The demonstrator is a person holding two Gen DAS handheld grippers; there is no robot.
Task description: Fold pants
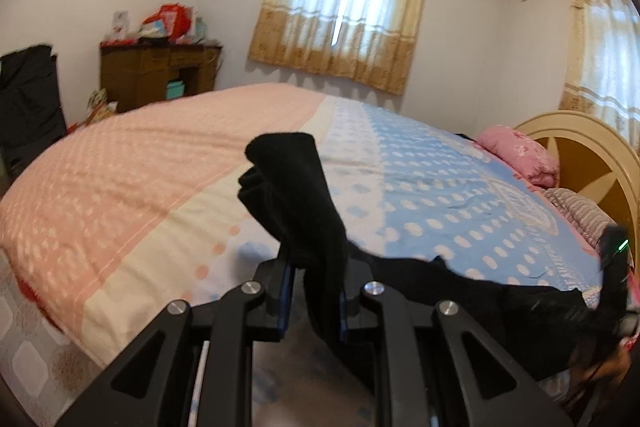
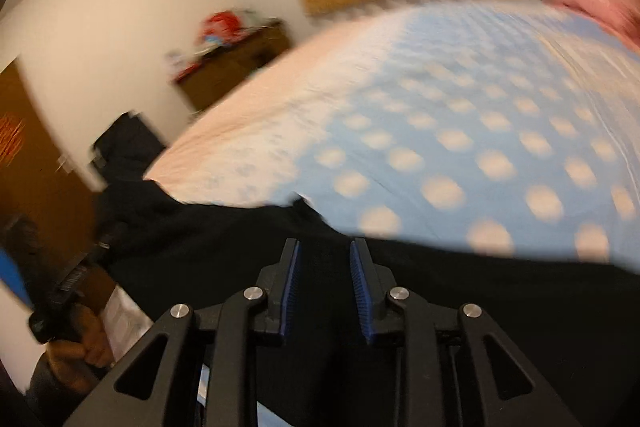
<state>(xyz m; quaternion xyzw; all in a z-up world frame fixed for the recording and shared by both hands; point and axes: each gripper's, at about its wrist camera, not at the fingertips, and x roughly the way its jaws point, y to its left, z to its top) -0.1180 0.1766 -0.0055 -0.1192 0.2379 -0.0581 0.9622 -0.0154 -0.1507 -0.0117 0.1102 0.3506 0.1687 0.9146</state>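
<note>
Black fabric fills the space between your left tool's (image 1: 314,291) blue pads: that tool is clamped shut on a bunched fold of the pants (image 1: 304,211), and the cloth rises out of the jaws in a thick roll above the bed (image 1: 132,163). From there the garment stretches away to your right as a dark band along the near edge of the bed, toward the other tool at the edge of the left wrist view.

Your right tool (image 2: 325,283) stands partly open. Its pads hover just over the black cloth with a clear gap between them, and no fabric is visibly pinched; that view is blurred, so you cannot rule out light contact.

You appear to be spreading the pants before the fold proper, with most of the task left. To do this step well, keep the left grip firm and level, and bring the right tool down onto one edge of the cloth, not the middle of the band. Take only the layers you mean to carry, then close fully before you pull. Draw your two hands apart until the band lies taut and flat over the blue dotted part of the bedspread. Watch the bunched roll at your left: it may hide a twist that would spoil the crease.
</note>
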